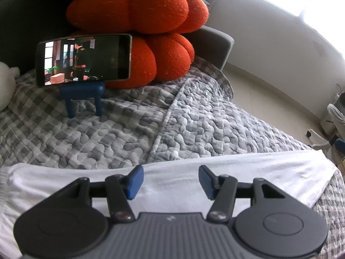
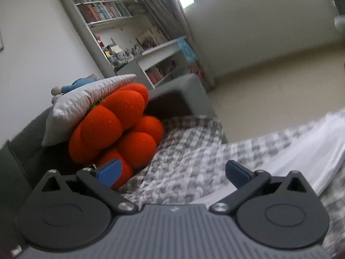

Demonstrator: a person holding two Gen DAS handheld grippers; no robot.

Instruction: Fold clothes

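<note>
A phone (image 1: 84,59) plays video on a small blue stand (image 1: 83,97) at left, propped before orange cushions (image 1: 138,6) on a bed's grey checked quilt (image 1: 194,118). Centre, the left gripper (image 1: 169,181) hovers with jaws apart and empty over a folded white garment (image 1: 258,172) lying flat on the quilt. The right gripper (image 2: 172,172), likewise spread and holding nothing, points past the garment's edge (image 2: 312,142). A careless regrasp could drag the fold open.

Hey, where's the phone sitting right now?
In the left wrist view the phone is upper left, lying sideways on a small blue stand on the checked quilt, against the orange cushion.
</note>
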